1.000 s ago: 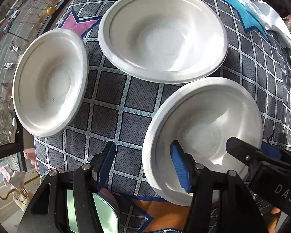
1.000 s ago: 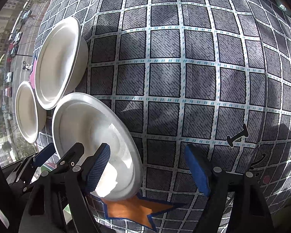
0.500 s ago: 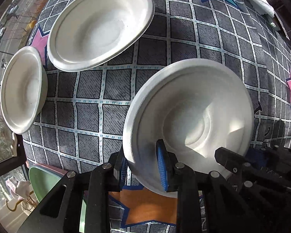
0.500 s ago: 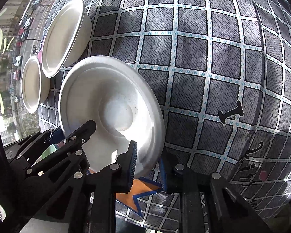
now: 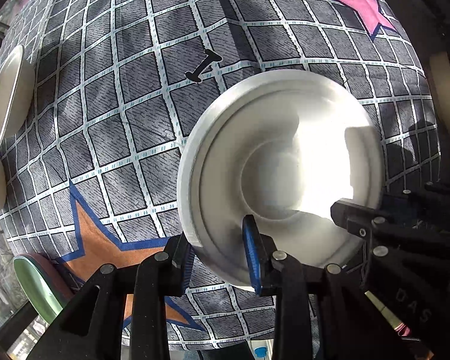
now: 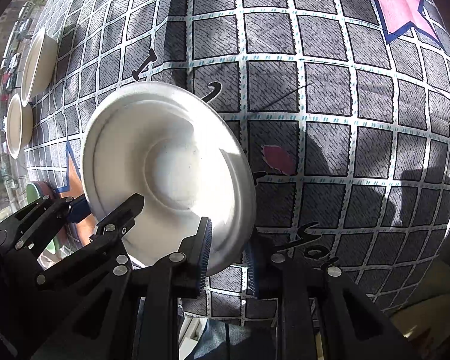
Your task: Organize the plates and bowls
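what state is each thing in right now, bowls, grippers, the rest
held white bowl: upright, gripped at its near rim by both grippers
left gripper: shut on the rim
right gripper: shut on the rim
two white bowls: upright on the cloth, far left, untouched
green plate: at the table's edge, partly hidden

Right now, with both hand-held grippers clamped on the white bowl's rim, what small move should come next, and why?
Probably carry the white bowl on to a clear patch of tablecloth and set it down: the left hand-held gripper and right hand-held gripper both pinch its near rim.
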`<state>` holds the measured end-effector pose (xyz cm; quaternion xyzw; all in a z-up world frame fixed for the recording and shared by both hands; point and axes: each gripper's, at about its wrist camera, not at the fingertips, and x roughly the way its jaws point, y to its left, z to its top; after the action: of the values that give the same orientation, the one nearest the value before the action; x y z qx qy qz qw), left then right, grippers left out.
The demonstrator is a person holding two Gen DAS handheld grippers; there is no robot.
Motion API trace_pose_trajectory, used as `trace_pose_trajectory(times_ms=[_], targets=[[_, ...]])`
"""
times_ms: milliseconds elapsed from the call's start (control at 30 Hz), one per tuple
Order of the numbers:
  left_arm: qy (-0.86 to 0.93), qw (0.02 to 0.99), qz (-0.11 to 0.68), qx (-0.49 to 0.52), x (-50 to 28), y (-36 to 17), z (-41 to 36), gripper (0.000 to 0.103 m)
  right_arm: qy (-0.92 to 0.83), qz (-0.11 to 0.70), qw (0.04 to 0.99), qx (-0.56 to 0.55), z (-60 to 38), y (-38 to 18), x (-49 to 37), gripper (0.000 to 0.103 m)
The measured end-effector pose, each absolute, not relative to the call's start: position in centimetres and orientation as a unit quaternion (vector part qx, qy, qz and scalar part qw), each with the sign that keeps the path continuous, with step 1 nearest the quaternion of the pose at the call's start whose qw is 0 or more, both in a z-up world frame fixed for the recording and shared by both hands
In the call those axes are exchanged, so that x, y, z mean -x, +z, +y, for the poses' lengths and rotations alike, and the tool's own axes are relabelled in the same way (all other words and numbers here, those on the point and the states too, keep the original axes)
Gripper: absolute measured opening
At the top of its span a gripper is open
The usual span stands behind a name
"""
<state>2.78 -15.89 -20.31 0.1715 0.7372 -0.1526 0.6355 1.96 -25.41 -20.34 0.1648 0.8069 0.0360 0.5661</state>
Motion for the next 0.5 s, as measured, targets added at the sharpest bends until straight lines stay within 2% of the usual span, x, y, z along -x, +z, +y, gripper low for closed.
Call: trace_pose_trajectory(times_ms=[367, 500], targets=[[-0.179, 0.620, 0.739, -0.194, -0.9, -20.7, -25.8, 0.032, 0.020, 0.807, 0.561, -0.182, -31.4, -20.6, 1.8, 0.024], [-0.181, 0.624, 0.734, -0.199, -1.6, -19.6, -25.1, 0.036, 0.026, 0.805, 0.567, -0.172, -33.2, -20.0, 0.2, 0.024]])
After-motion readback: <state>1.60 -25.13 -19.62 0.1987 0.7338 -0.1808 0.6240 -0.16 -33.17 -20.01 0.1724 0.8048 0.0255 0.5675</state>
